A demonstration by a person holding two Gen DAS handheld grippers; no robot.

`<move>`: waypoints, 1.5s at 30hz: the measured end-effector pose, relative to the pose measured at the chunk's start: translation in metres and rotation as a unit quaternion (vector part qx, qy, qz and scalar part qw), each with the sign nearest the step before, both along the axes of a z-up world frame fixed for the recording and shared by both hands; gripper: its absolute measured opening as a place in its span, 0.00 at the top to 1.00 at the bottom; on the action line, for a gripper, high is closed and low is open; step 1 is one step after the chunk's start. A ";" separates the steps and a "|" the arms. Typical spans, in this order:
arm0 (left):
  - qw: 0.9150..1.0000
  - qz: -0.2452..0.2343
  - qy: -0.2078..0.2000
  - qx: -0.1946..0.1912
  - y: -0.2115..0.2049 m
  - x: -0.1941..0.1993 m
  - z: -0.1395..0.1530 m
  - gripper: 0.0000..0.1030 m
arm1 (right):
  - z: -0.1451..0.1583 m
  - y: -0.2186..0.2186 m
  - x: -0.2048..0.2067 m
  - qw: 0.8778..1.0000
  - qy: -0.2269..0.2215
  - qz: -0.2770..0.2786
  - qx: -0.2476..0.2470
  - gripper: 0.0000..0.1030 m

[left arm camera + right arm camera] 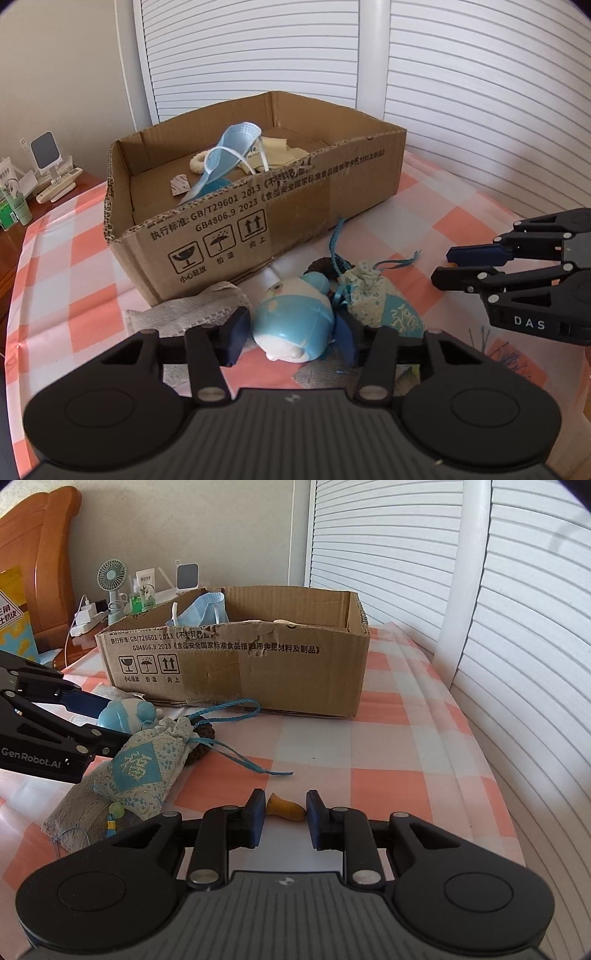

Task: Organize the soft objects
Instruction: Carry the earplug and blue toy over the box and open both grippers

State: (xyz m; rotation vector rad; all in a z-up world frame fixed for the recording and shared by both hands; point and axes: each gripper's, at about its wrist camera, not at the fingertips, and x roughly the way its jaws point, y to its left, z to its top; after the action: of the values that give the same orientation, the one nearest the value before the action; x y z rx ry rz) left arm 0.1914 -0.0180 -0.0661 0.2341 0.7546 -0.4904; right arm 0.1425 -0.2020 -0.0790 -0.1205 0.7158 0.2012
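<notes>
A blue and white squishy toy point(293, 321) lies on the checked cloth between the fingers of my left gripper point(291, 332), whose jaws stand around it and close to its sides; grip unclear. It also shows in the right wrist view point(123, 712). A blue patterned sachet point(380, 302) with cords lies to its right, also in the right wrist view point(144, 771). My right gripper point(285, 814) has a small orange earplug point(286, 805) between its fingers, the pads at its two ends. The cardboard box point(295, 206) behind holds a blue face mask point(229, 155).
A grey woven cloth point(192, 310) lies under the toy and the sachet. A dark crocheted piece point(205, 734) lies by the sachet. A side table at the left point(110, 620) carries a fan, bottles and chargers. White shutters stand behind and to the right.
</notes>
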 end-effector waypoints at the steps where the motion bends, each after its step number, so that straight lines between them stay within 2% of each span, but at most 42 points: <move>1: 1.000 0.002 0.001 -0.005 0.000 0.001 -0.001 0.56 | 0.000 0.000 0.000 1.000 0.000 0.001 0.000 0.73; 11: 1.000 0.019 0.000 -0.023 0.018 -0.015 0.015 0.58 | 0.002 -0.001 -0.002 1.000 0.001 -0.001 0.003 0.74; 15: 1.000 0.025 -0.002 -0.017 0.026 -0.026 0.021 0.58 | 0.007 -0.002 -0.006 1.000 -0.001 0.000 0.003 0.74; 29: 1.000 0.018 0.009 -0.012 0.041 -0.049 0.043 0.58 | 0.041 0.000 -0.018 0.999 -0.014 0.045 -0.009 0.74; 35: 1.000 0.023 0.005 -0.020 0.047 -0.036 0.062 0.58 | 0.074 0.002 -0.002 0.997 -0.042 0.068 -0.011 0.74; 45: 0.998 0.033 -0.045 -0.027 0.049 0.013 0.104 0.58 | 0.117 0.012 0.061 0.992 -0.084 0.092 -0.022 0.74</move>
State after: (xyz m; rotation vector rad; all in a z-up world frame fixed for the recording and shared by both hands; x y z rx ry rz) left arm 0.2045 0.0313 0.0381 0.1800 0.6578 -0.4349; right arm 0.2037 -0.1905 0.0376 -0.2437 0.5410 0.3482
